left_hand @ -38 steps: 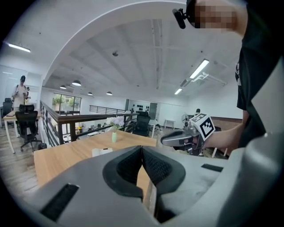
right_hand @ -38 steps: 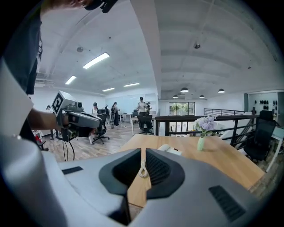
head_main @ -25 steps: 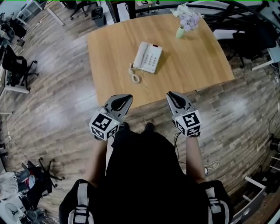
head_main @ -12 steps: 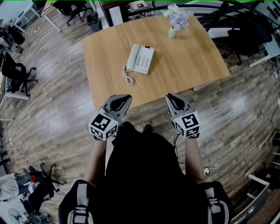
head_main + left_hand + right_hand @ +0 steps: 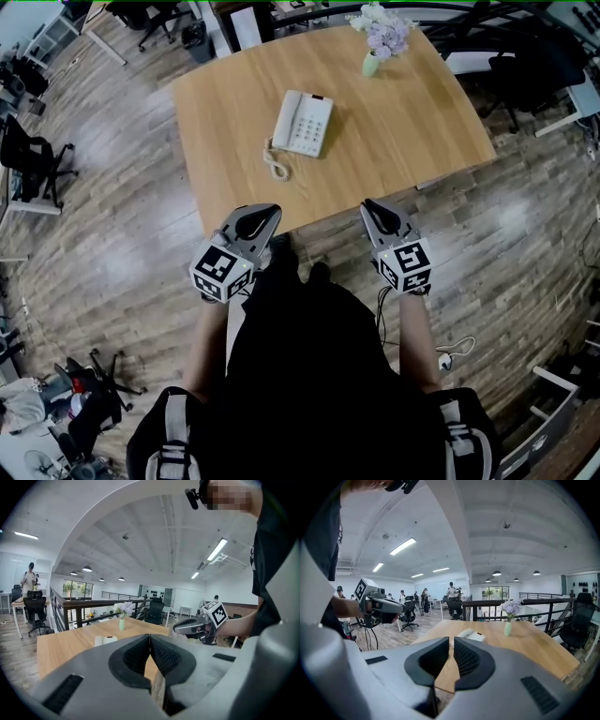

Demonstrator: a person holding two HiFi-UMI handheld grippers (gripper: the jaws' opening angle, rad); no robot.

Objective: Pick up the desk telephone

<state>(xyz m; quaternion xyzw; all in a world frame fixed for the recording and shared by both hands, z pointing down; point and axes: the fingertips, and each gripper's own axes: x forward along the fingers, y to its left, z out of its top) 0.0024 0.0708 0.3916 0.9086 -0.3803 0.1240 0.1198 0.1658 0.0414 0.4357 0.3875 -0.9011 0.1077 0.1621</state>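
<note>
A white desk telephone (image 5: 303, 123) with a coiled cord (image 5: 276, 165) lies on the wooden table (image 5: 412, 131), left of the middle; it also shows in the right gripper view (image 5: 471, 635) and the left gripper view (image 5: 105, 640). My left gripper (image 5: 266, 217) hovers at the table's near edge, shut and empty. Level with it to the right, my right gripper (image 5: 373, 208) is shut too, holding nothing. Both are well short of the telephone. In the gripper views the left gripper (image 5: 150, 637) and the right gripper (image 5: 451, 642) point at the table.
A small green vase of pale purple flowers (image 5: 379, 42) stands at the table's far right corner. Black office chairs (image 5: 33, 161) and desks ring the wooden floor. A black railing (image 5: 525, 609) runs behind the table. People (image 5: 452, 591) stand far off.
The table and telephone have slid a little leftward and upward in the head view. Both grippers keep their stance at the near edge, still shut.
</note>
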